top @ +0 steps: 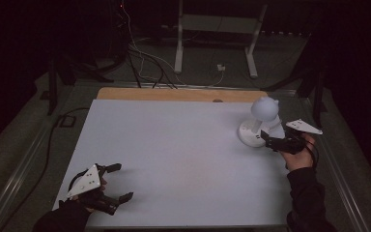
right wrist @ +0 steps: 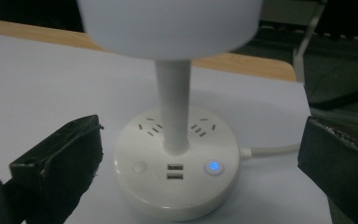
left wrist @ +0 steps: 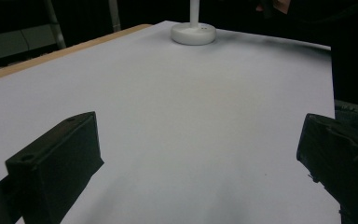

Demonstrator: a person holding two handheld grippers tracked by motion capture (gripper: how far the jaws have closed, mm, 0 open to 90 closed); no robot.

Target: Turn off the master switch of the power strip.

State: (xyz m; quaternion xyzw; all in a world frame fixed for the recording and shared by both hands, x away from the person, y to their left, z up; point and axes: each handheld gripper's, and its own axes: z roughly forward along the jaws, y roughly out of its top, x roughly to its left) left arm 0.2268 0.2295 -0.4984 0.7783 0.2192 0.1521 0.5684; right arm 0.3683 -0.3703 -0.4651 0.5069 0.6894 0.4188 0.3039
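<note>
Left tool (top: 121, 182) rests near the body, jaws spread; right tool (top: 269, 140) (likewise spread) reaches forward.

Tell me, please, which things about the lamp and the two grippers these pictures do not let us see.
- Lamp: in the left gripper view the top edge cuts off its head; in the right gripper view the head is cut off and blurred.
- Lamp cable: the black jaw hides where it runs.
- Round button: any marking is too faint to make out.
- Right gripper: in the high view the dark hides how its jaws stand.
- Left gripper: the person's hand hides its body.
</note>
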